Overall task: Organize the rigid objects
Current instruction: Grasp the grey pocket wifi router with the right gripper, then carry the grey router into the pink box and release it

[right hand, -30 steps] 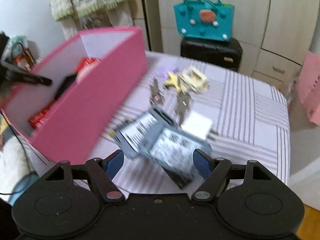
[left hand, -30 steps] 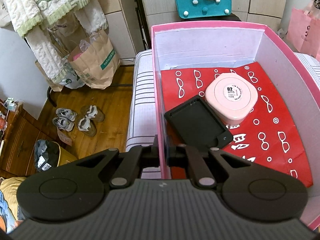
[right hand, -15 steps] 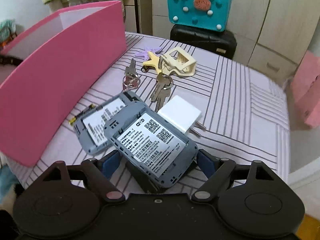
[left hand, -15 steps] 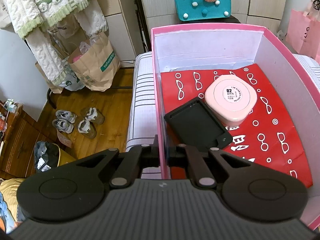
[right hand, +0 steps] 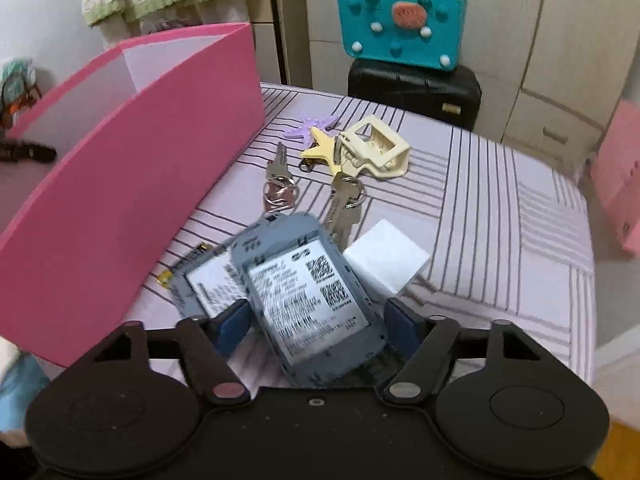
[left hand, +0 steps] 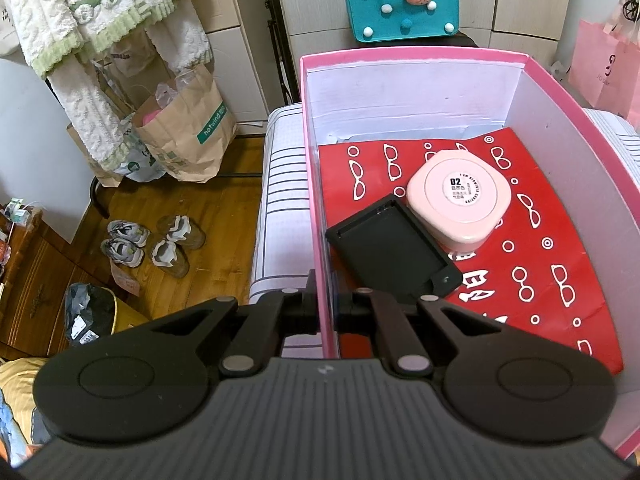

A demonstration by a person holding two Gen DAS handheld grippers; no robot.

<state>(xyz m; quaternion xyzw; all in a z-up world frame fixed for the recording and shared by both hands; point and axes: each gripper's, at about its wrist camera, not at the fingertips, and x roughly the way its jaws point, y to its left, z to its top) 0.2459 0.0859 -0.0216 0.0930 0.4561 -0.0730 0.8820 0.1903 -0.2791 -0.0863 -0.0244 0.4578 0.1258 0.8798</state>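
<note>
My left gripper (left hand: pixel 326 304) is shut on the near left wall of the pink box (left hand: pixel 316 200). Inside, on red patterned paper, lie a pink round case (left hand: pixel 460 200) and a black flat cover (left hand: pixel 392 256). On the striped bed, my right gripper (right hand: pixel 316 324) straddles a grey device (right hand: pixel 304 292) with a white label. Its jaws are closing and the blue pads (right hand: pixel 234 322) stand close beside the device's edges. A second grey piece (right hand: pixel 208 284) lies partly under the device on its left.
Beyond the device lie a white charger block (right hand: pixel 386 258), two sets of keys (right hand: pixel 280 184), a cream clip (right hand: pixel 376 148) and star-shaped charms (right hand: pixel 320 148). The pink box (right hand: pixel 120 200) stands to the left. A teal bag (right hand: pixel 400 28) sits on a black case behind the bed.
The right gripper has come down over the grey device, which now lies turned more in line with the fingers, and the jaws have narrowed. The left gripper keeps its hold on the box wall.
</note>
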